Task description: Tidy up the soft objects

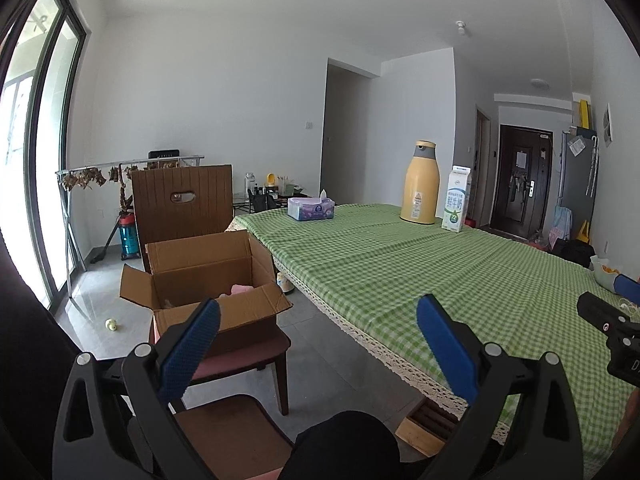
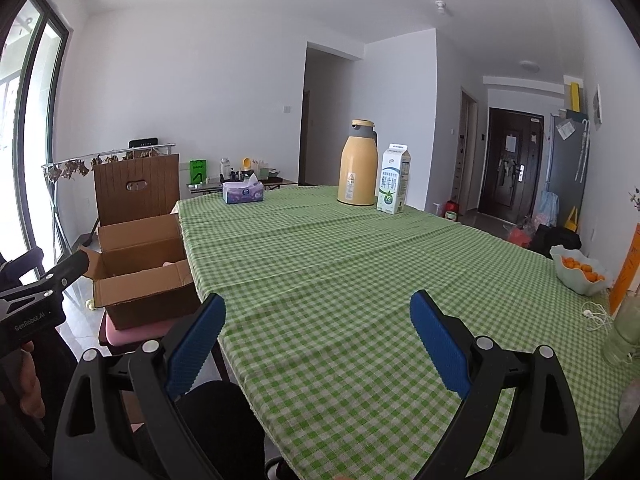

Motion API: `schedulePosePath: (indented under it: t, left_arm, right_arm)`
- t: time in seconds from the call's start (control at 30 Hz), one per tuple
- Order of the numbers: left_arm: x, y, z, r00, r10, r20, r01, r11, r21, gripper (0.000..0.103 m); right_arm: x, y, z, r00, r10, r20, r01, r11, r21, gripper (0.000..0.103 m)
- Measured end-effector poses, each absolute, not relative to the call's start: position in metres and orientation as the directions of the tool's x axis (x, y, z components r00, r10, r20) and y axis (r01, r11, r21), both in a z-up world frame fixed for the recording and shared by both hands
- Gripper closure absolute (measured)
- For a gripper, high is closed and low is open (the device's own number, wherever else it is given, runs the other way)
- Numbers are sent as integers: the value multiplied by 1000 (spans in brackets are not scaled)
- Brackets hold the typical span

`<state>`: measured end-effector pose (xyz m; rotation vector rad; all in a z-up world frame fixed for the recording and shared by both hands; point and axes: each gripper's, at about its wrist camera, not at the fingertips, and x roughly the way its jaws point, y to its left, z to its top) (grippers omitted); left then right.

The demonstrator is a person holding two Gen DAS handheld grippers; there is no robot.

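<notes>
An open cardboard box (image 1: 208, 280) stands on a chair seat left of the table, its flaps spread. A pink soft item (image 1: 240, 290) lies inside it, partly hidden by the front wall; in the right wrist view only a sliver of the pink item (image 2: 170, 264) shows inside the box (image 2: 140, 264). My left gripper (image 1: 318, 308) hangs open with nothing in it, between the box and the table edge. My right gripper (image 2: 317, 302) is open too, holding nothing above the green checked tablecloth (image 2: 340, 280). A small yellow soft toy (image 1: 112, 325) lies on the floor left of the box.
On the far end of the table stand a tissue box (image 1: 311, 208), a yellow thermos jug (image 1: 419, 184) and a milk carton (image 1: 457, 199). A bowl of oranges (image 2: 580, 274) sits at the right edge. A second chair (image 1: 224, 432) is close below the left gripper.
</notes>
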<state>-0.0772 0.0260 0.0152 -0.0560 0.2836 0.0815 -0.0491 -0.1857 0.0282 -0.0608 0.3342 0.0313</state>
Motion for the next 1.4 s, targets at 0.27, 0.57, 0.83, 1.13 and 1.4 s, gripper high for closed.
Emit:
schedulePosePath:
  t: [0.27,0.57,0.83,1.13,1.4]
  left_arm:
    - [-96,34,21,962,80,-262,-94,995,-42,8]
    - [-109,38,22,959,103,-263,-115,993,-33,8]
    - [-117,38,27,963,96,-250,-110,993,-42,8]
    - [-114,35,29,963,93,-254,-106,994,-37,8]
    - [-114,35,29,963,90,-253,-102,994,-34,8]
  right_arm:
    - [-56,-173,36,943,72,-323,-87,996,-32,13]
    - [-70,-159,35,950,90,-299,-121,989,-86,13]
    - [-76,-158,38,956,92,-278,-121,989,-88,13]
    - [-76,-161,37,957,88,-276,-113,991,-77,13]
    - [-78,-161,37,957,92,-275,-115,991,-67,13]
